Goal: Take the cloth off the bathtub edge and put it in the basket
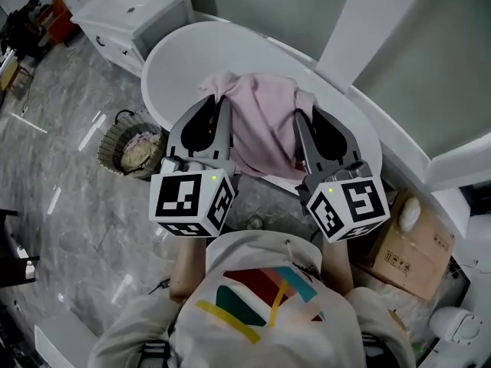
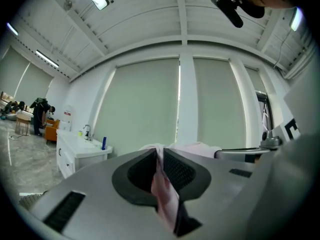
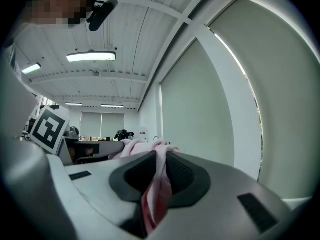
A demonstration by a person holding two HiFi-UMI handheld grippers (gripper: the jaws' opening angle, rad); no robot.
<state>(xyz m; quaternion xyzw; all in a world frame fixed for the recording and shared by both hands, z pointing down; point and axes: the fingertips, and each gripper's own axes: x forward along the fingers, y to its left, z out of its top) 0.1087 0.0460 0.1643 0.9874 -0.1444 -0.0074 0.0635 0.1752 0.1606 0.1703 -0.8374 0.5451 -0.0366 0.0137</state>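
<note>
In the head view the pink cloth (image 1: 265, 121) hangs between the left gripper (image 1: 218, 103) and the right gripper (image 1: 304, 115), above the white bathtub (image 1: 176, 52), while the basket (image 1: 115, 140) stands on the floor at the left, well apart. In the left gripper view the jaws are clamped on a thin fold of the cloth, and it looks soft, light and limp, so it sags where nothing holds it. In the right gripper view the jaws pinch a thicker bunch of it, and I judge these 2 holds on the upper edge good, though a thin fold may slip.
</note>
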